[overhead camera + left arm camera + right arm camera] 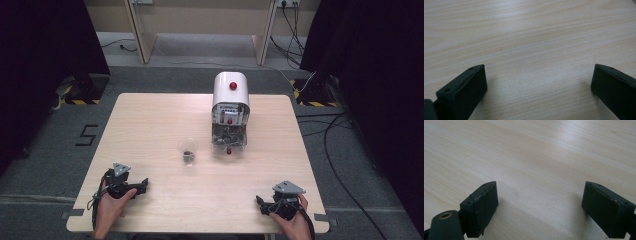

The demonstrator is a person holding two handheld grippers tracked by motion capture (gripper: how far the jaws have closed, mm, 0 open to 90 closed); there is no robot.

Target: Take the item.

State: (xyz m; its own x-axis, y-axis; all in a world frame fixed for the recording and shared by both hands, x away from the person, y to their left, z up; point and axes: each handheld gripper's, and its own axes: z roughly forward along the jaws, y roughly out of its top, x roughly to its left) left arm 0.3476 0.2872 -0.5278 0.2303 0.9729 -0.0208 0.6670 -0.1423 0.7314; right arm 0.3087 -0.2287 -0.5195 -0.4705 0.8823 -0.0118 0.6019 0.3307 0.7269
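High view showed the clear cup (189, 150) standing well ahead of both wide-open, empty tools, nearer the left hand-held gripper (142, 185) than the right hand-held gripper (261, 203), on the bench (150, 125).

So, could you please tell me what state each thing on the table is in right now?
Left tongs: open, nothing between the jaws, low over the table.
Right tongs: open, nothing between the jaws, near the table's front edge.
Clear cup: upright, something small and dark at the bottom.
White machine: upright behind the cup, apart from it, red knob on top.
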